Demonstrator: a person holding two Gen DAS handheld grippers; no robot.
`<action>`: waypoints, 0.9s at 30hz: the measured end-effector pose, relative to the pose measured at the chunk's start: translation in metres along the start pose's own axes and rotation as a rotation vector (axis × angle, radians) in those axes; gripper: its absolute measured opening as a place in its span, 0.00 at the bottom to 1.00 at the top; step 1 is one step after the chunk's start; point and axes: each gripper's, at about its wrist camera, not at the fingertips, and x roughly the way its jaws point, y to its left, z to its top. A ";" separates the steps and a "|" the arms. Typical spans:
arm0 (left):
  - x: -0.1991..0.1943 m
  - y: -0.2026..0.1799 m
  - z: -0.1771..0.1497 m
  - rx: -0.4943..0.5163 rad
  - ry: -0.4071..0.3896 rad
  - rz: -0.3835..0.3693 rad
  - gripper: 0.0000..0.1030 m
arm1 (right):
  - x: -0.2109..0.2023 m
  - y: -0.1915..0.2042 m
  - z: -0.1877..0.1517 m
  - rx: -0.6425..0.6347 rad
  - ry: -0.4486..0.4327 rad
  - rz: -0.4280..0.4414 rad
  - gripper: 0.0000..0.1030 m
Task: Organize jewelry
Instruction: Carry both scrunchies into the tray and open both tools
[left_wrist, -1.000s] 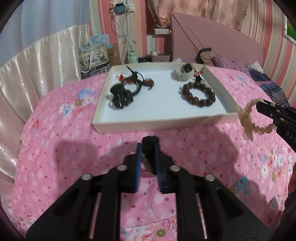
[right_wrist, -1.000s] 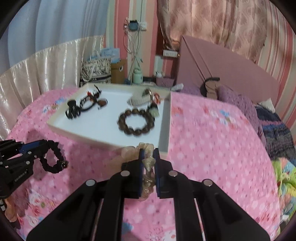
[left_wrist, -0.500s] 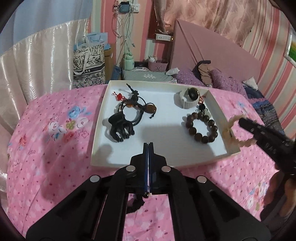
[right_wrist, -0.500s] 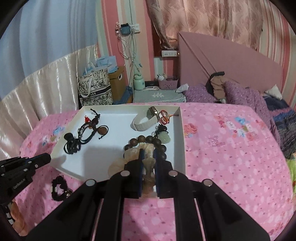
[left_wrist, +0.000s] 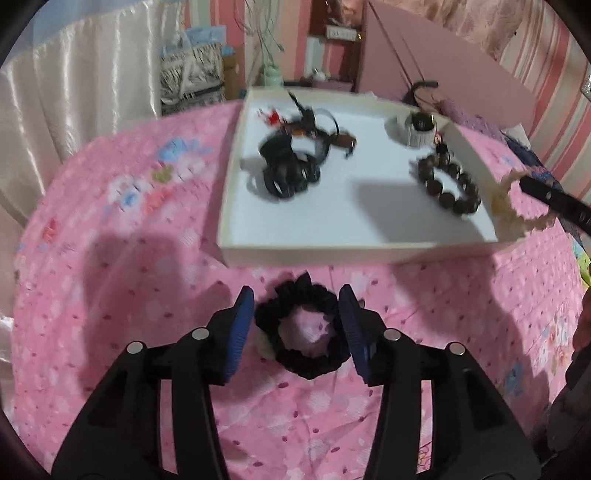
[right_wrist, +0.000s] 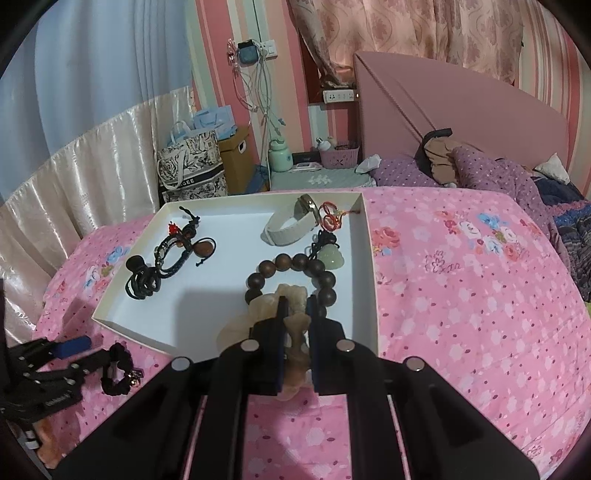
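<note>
Dropped short: black scrunchie (left_wrist: 301, 328) now flat on the pink quilt (left_wrist: 110, 288), lower centre of the left view, just in front of the tray (left_wrist: 332, 254) instead of inside it. Half a second back, pinched in closed jaws over the tray's near edge; now left gripper (left_wrist: 297, 325) spreading, blue pads standing either side of the scrunchie, apparently clear of it. Means one piece outside the tray and, by the look of it, a fresh grasp wanted before it can go in.

Right gripper (right_wrist: 295, 325) pressed tight on the pale bracelet (right_wrist: 293, 325), hanging over the tray's near right corner, above the brown bead bracelet (right_wrist: 291, 277). Hardly shifted since half a second ago; not yet set down.

Count, centre of the right view, inside the tray: one brown bead bracelet, one white band (right_wrist: 286, 230), one jade pendant (right_wrist: 331, 258) on cord, one tangle of black cords (right_wrist: 166, 258) at left, number of pieces in it unclear. Outside: one scrunchie, one pale bracelet. Two grippers.
</note>
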 end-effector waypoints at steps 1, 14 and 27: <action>0.004 0.000 -0.001 0.002 0.006 0.005 0.46 | 0.001 0.000 -0.001 0.001 0.002 0.000 0.10; 0.015 -0.006 -0.009 0.057 -0.003 -0.004 0.08 | 0.010 -0.001 -0.007 0.006 0.024 0.008 0.10; -0.054 -0.029 0.018 0.076 -0.184 -0.063 0.07 | 0.006 -0.005 -0.004 0.032 -0.002 0.019 0.10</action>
